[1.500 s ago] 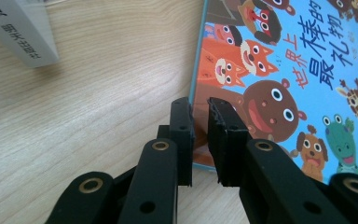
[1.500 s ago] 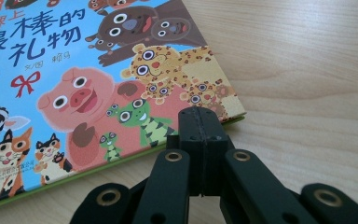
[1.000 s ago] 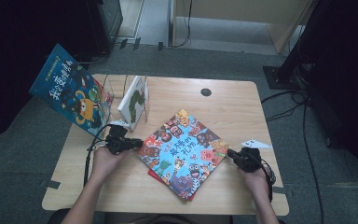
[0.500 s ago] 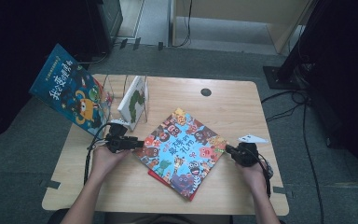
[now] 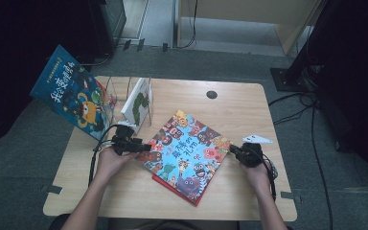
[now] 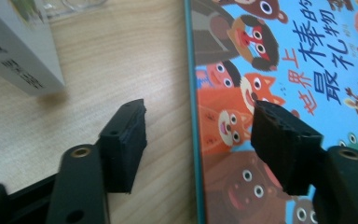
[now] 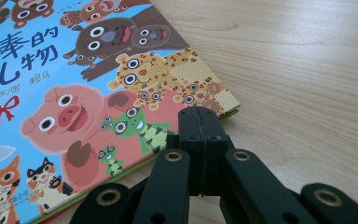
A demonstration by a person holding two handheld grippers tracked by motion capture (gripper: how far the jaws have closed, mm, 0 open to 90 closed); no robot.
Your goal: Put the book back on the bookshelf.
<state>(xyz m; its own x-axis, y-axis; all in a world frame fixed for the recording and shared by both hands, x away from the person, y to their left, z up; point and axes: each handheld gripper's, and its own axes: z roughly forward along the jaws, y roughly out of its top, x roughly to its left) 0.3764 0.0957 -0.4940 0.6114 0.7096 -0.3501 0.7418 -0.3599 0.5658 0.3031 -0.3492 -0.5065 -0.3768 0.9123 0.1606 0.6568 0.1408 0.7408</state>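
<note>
Picture book: the animal-cover picture book (image 5: 187, 149) lies flat near the middle of the tabletop (image 5: 230, 110), turned like a diamond, on top of a red book (image 5: 172, 187) whose edge peeks out along its 6 o'clock side.

Left hand-held gripper: the left hand-held gripper (image 5: 141, 146) sits at the book's 9 o'clock corner in the high view. Its jaws have just been opening and now stand released and wide. In the left gripper view the left hand-held gripper (image 6: 200, 140) straddles the book's teal spine edge, one jaw over bare wood, the other over the cover; whether that one touches the cover I cannot tell.

Right hand-held gripper: the right hand-held gripper (image 5: 234, 149) is at the book's 3 o'clock corner in the high view. In the right gripper view the right hand-held gripper (image 7: 200, 116) has its jaws clenched together with nothing between them, the tips just beside the book's corner, at the leopard drawing (image 7: 168, 74); contact with the book cannot be told.

Book relative to both: the picture book lies between the two hand-held grippers, which point at it from opposite corners.

Rack: a clear wire rack (image 5: 120, 93) at 10 o'clock from the book holds a white book (image 5: 138, 101) upright.

Blue book: another blue book (image 5: 72, 91) leans at the tabletop's 9 o'clock edge.
</note>
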